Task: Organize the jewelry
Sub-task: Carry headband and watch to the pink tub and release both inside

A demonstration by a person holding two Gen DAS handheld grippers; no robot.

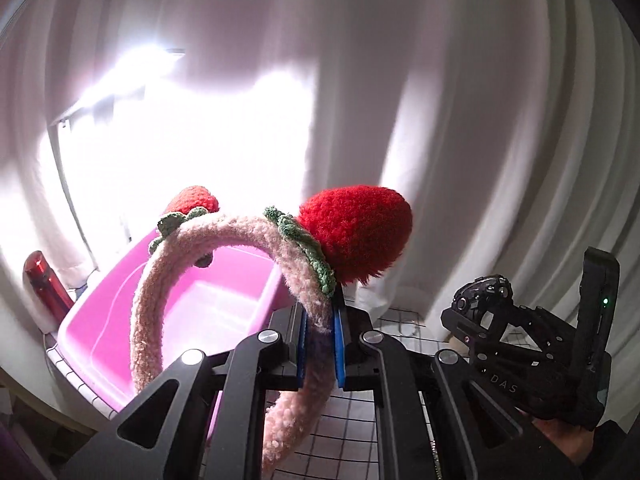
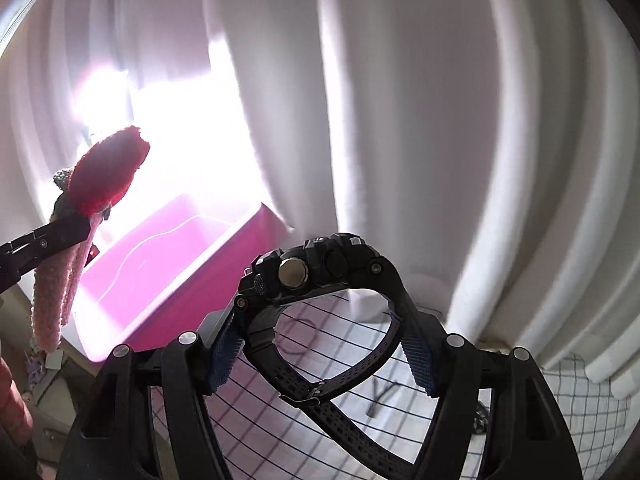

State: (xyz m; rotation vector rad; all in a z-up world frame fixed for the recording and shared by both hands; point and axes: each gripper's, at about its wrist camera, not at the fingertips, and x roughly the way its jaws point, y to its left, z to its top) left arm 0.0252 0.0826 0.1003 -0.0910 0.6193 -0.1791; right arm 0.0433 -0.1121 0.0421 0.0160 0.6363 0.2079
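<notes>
Red bottle [image 1: 44,284] beside pink bin [image 1: 168,320], left view only

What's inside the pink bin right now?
The visible part of the pink bin looks bare; its far end is washed out by glare, and the headband in the left gripper covers part.

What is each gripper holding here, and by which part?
Left gripper: fuzzy pink strawberry headband, clamped on its band below one strawberry. Right gripper: black wristwatch, jaws pressing its strap on both sides.
</notes>
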